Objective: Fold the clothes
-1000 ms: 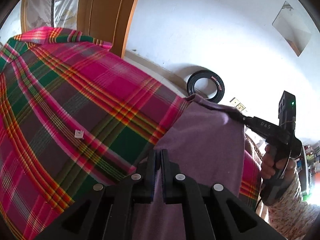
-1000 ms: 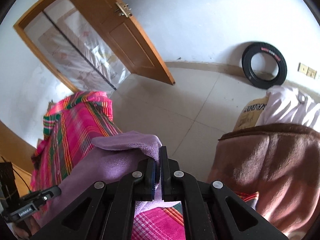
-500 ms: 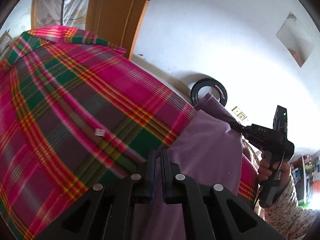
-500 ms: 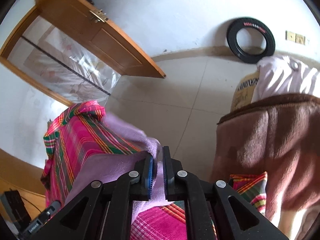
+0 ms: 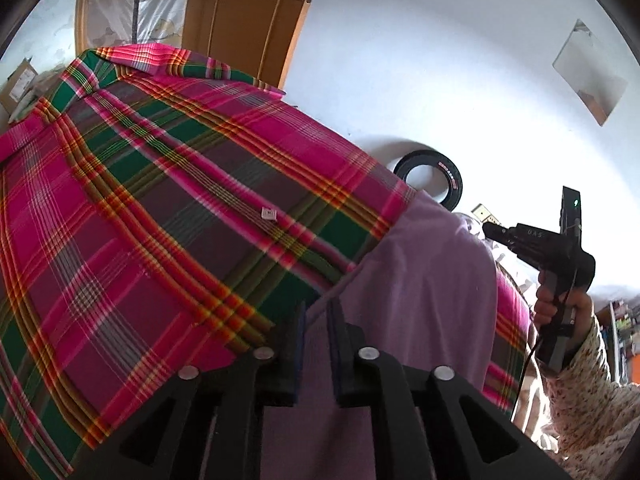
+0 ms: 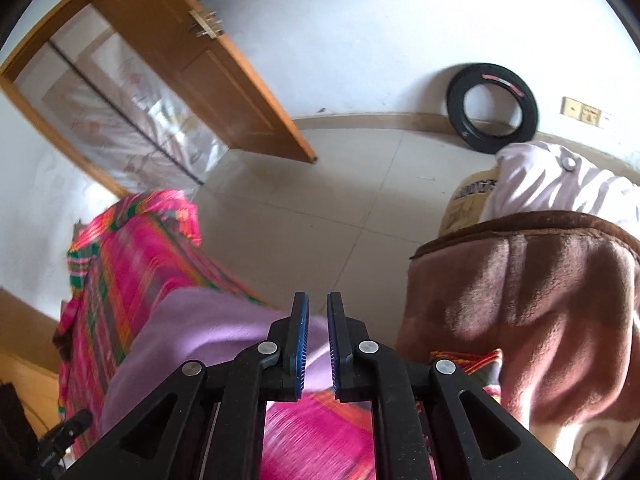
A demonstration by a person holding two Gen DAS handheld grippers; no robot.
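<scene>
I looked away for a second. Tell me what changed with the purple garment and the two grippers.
Both grippers let go: the left gripper and right gripper, shut on the purple garment a second ago, now stand slightly open. The garment, released, lies on the plaid cloth. The tyre against the wall and the brown blanket have not moved.

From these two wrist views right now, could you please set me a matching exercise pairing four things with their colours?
Things:
1. garment under the left gripper
2. bedcover
3. blanket beside the right gripper
4. tyre leaning on the wall

Colours:
a. black
b. pink and green plaid
c. brown
d. lilac

Pairs: 1-d, 2-b, 3-c, 4-a
</scene>
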